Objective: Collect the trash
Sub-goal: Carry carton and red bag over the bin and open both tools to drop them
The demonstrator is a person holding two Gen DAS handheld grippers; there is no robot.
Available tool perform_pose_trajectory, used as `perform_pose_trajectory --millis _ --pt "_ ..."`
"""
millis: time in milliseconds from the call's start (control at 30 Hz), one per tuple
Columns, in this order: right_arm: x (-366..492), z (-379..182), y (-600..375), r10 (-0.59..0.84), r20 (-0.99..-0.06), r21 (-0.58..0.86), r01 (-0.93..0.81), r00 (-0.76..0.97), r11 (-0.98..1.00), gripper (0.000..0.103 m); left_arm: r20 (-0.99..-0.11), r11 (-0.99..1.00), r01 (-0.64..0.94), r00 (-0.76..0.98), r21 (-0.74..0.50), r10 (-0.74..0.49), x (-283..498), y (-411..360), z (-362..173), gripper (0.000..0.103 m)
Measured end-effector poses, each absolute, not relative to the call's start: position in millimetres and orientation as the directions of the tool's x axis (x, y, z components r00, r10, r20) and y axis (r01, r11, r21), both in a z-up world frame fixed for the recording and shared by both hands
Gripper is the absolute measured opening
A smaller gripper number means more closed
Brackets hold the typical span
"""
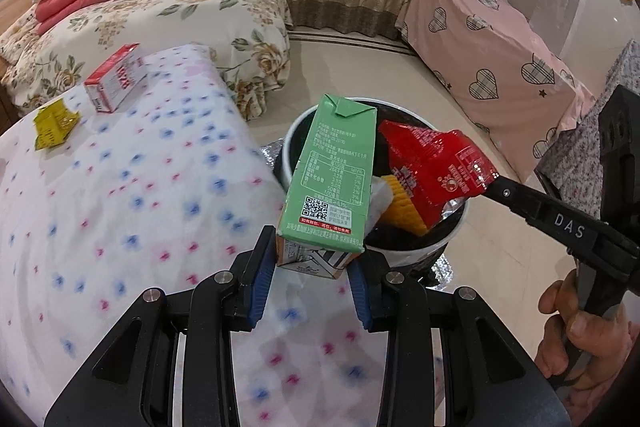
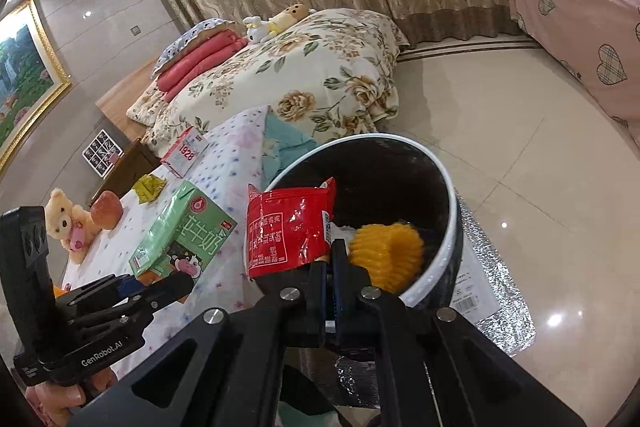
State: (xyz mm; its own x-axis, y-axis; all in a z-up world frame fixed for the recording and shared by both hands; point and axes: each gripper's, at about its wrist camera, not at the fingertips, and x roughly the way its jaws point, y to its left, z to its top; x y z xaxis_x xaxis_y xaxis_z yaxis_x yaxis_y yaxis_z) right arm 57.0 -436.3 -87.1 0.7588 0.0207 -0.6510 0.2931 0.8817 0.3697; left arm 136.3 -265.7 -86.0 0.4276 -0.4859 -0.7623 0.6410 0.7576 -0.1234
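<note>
The left gripper (image 1: 312, 279) is grasping the green milk carton (image 1: 332, 183) by its lower end, with the blue pads (image 1: 260, 287) pressing against both sides. In the left wrist view the carton is standing in the centre of the frame, tilting slightly to the right, in front of the near-left rim of the trash bin (image 1: 416, 251). In the right wrist view the same carton (image 2: 184, 231) is sitting at centre left, above the patterned cover of the table (image 2: 224, 163), just left of the bin.

The right gripper (image 2: 330, 263) is clenching the edge of the red snack wrapper (image 2: 280, 231), the jaws nearly meeting on the thin foil. The wrapper (image 1: 436, 163) is hanging over the opening of the bin (image 2: 448, 227), just right of the carton.

The bin is standing on the floor beside the table, on a silver foil mat (image 2: 500, 291). A yellow ribbed piece (image 2: 388, 251) and white paper are lying inside it.

In the upper left of the left wrist view, a red-and-white carton (image 1: 114, 79) and a yellow wrapper (image 1: 52, 123) are lying on the table (image 1: 120, 207), well apart from both grippers. A teddy bear (image 2: 66, 223) is sitting at the far left of the right wrist view.
</note>
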Motion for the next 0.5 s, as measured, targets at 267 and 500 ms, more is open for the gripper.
perform_pose_trajectory --millis 267,500 --pt "56.8 -91.9 -448.9 0.005 -0.662 0.362 0.314 0.749 0.878 0.002 -0.778 0.742 0.661 0.407 -0.111 -0.479 138.7 -286.0 -90.6 0.033" --pt "59.4 -91.6 -455.3 -0.008 -0.665 0.352 0.322 0.747 0.879 0.002 -0.786 0.738 0.666 0.398 -0.108 -0.473 143.0 -296.7 -94.3 0.033"
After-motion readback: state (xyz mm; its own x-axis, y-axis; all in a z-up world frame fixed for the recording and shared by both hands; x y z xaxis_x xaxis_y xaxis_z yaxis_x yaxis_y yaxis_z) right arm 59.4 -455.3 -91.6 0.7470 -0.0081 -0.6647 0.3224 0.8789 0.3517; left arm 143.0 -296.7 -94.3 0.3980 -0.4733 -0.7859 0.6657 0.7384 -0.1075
